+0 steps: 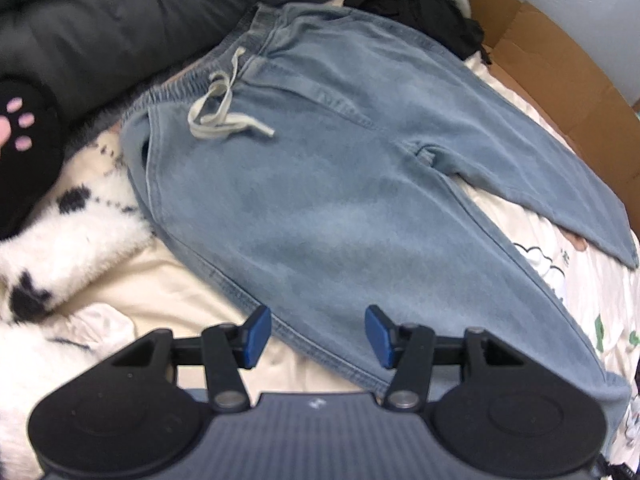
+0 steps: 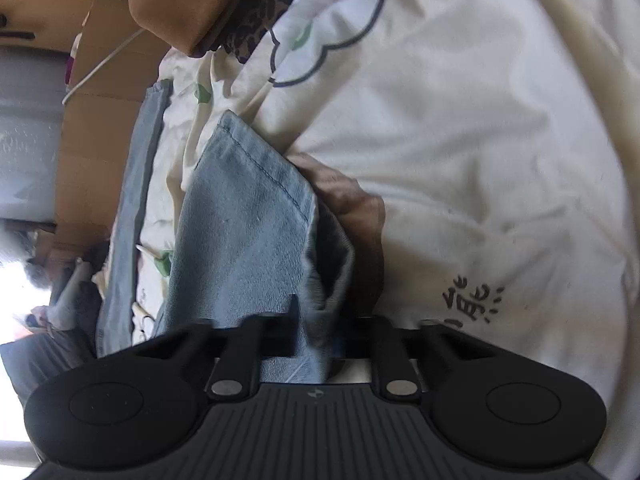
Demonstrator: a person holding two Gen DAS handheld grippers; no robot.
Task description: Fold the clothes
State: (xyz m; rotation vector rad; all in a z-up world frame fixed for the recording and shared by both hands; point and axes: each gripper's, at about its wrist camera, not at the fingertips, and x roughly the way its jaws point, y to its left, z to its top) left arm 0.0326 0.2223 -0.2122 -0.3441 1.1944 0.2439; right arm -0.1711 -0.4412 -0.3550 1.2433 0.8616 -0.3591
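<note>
On cream bedding, light-blue jeans (image 1: 320, 184) lie flat.

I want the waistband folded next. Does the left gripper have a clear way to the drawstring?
Probably yes. The left gripper is open above the jeans, and nothing covers the drawstring further up the denim.

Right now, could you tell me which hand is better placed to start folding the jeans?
The right: its claw is already shut on a jeans leg near the hem. The left claw is open above the other leg's edge, gripping nothing.
</note>
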